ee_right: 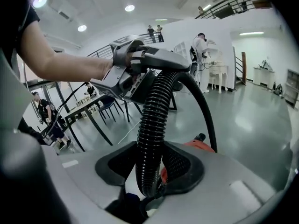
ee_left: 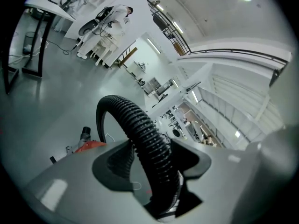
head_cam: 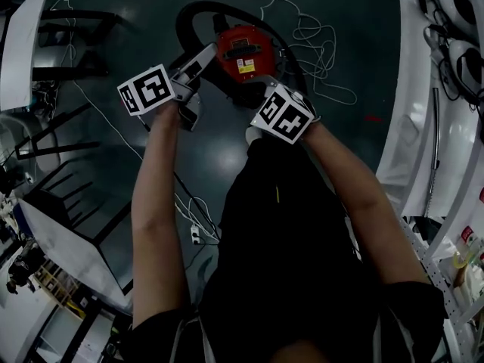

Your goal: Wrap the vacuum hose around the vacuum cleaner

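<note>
1. Two hand-held grippers show in the head view, each carrying a cube of black-and-white square markers. The left gripper [head_cam: 203, 57] and the right gripper [head_cam: 271, 91] reach down on either side of the vacuum cleaner [head_cam: 243, 55]. It is a compact red body with a black handle and a yellow label, standing on a dark, glossy floor [head_cam: 355, 21].
2. In the same view the hose [head_cam: 189, 17], a black tube, arcs round the far side of the vacuum cleaner from one gripper to the other. A thin white cord [head_cam: 318, 44] lies in loose loops on the floor just beside it.
3. In the left gripper view the hose [ee_left: 140, 125] is ribbed in close corrugations and runs up between two smooth grey jaws. Their dark pads [ee_left: 114, 169] are hollowed to a curve. The jaws are clenched on the hose, which fills the gap between the pads. Beyond the jaws it bends over in a hoop and drops toward the floor. A strip of the red vacuum cleaner [ee_left: 88, 147] shows just over the left jaw.
4. In the right gripper view the jaws grasp the same ribbed hose [ee_right: 152, 125]. The right-hand pad has a fine mesh texture and bears against the ribs.
5. In that view the hose rises straight to the left gripper, gripped by a hand [ee_right: 125, 59] above. From there a smooth black length curves down to the orange-red vacuum cleaner [ee_right: 201, 146] behind the right jaw.
6. A table [ee_right: 93, 111] on thin dark legs stands on the pale, shiny floor behind.
</note>
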Demonstrator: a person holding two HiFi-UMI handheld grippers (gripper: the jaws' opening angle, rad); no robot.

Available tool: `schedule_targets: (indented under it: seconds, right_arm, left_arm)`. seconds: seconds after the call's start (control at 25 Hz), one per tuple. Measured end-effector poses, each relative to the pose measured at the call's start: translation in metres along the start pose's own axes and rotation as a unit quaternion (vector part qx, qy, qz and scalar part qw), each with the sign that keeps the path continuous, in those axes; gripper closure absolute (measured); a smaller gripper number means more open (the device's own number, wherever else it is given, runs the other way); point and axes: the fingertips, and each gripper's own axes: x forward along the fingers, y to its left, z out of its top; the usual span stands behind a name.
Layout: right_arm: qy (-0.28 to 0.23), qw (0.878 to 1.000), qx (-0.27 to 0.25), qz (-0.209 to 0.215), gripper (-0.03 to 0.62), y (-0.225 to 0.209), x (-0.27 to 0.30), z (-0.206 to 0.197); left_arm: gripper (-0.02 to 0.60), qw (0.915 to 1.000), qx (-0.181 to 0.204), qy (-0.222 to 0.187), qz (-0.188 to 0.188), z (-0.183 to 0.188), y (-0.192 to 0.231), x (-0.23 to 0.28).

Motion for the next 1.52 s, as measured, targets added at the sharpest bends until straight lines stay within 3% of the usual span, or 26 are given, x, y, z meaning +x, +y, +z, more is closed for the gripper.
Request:
schedule_targets:
  seconds: [0.28,0.48,0.64,0.88,1.52]
  right_arm:
    - [-0.031,0.999,0.025,0.021,0.424,-0.008,-0.001,0.009]
    - [0.007,1.000,0.007,-0.001,0.424,-0.022,0.007,-0.001]
    - [0.047,0.998,-0.023,-0.028,0.425,-0.034,0.023,-0.012]
    - [0.088,0.994,-0.028,-0.064,0.425,-0.048,0.043,-0.021]
    - [0.165,0.980,-0.079,-0.080,0.431,-0.090,0.076,-0.062]
  left_arm:
    - [0.328,0.9999,0.012,-0.008,0.004,0.013,-0.003,0.009]
    - [0.316,0.9993,0.032,0.017,0.004,0.010,0.013,0.019]
    - [0.311,0.9989,0.030,0.036,0.004,0.003,0.035,0.024]
    - [0.308,0.9985,0.027,0.047,-0.003,0.001,0.064,0.033]
    - [0.299,0.9964,-0.067,0.025,0.046,-0.031,0.146,0.055]
